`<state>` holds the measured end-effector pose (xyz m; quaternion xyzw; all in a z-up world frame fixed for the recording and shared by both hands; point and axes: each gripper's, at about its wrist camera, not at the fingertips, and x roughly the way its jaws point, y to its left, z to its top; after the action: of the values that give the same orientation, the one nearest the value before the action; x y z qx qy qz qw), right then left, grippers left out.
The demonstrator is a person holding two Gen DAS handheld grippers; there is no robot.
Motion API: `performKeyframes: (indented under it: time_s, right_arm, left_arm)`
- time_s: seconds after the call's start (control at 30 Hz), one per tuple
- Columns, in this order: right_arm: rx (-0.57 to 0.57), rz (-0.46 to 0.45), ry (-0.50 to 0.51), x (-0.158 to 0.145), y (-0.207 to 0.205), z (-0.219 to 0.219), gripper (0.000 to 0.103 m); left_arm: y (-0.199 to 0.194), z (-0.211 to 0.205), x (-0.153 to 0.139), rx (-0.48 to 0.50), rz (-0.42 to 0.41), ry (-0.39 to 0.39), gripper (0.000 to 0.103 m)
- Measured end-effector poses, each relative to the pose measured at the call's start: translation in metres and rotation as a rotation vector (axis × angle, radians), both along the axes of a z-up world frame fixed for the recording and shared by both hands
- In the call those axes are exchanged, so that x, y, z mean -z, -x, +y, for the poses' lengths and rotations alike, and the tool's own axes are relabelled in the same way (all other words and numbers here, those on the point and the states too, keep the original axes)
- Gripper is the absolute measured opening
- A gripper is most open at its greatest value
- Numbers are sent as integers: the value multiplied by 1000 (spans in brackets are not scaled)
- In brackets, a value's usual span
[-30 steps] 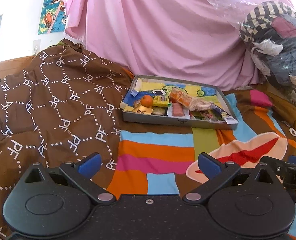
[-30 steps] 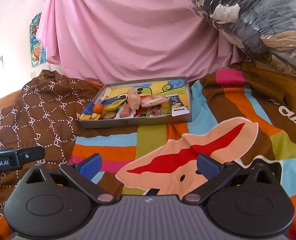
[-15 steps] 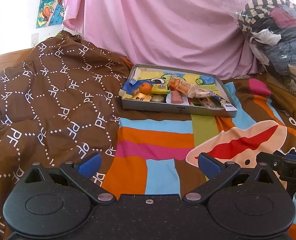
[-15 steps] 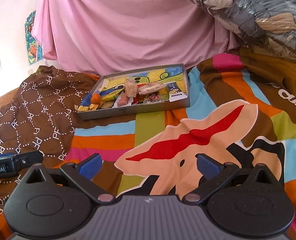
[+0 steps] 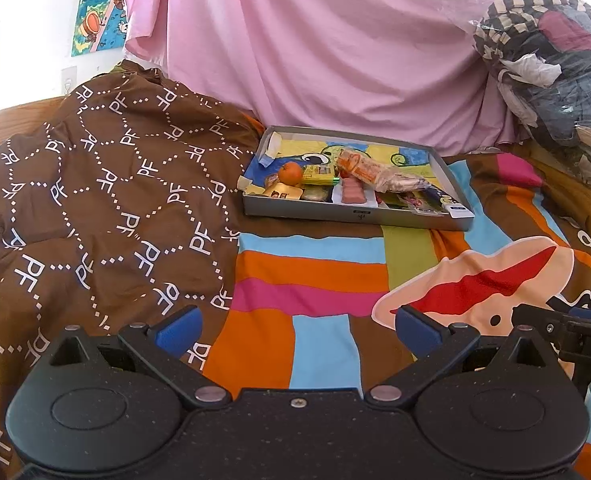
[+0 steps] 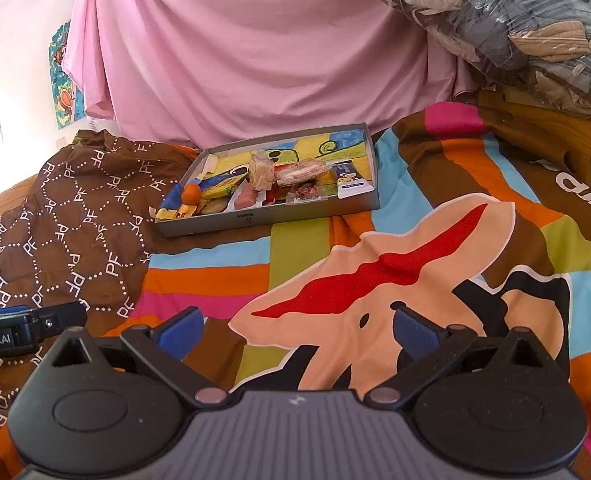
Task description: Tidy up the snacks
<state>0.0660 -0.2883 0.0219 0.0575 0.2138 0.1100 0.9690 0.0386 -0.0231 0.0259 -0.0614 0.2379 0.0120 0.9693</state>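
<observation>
Both the left hand-held gripper (image 5: 297, 330) and right hand-held gripper (image 6: 297, 330) are wide open and empty, near the bed (image 5: 319, 276); the snack tray (image 5: 355, 216) lies far.

Snacks (image 5: 347, 184) sat piled in a shallow grey tray (image 5: 355, 216) on the bed
A small orange (image 5: 290, 173) lay at its left end, beside wrapped bars and packets crowding the near side
</observation>
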Motion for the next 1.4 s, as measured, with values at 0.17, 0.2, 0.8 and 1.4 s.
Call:
performKeyframes:
  time_s: [0.17, 0.2, 0.8, 1.4]
  right_arm:
    - [0, -2, -1, 0, 0, 0, 103]
    - [0, -1, -1, 0, 0, 0, 103]
    - [-1, -5, 2, 0, 1, 0, 103]
    - [-5, -8, 8, 0, 1, 1, 103]
  left_arm:
    - [0, 0, 0, 0, 1, 1, 102]
    - [0, 0, 0, 0, 1, 1, 102]
    - [1, -1, 1, 0, 4, 2, 102]
    - [2, -1, 2, -23, 21, 8, 102]
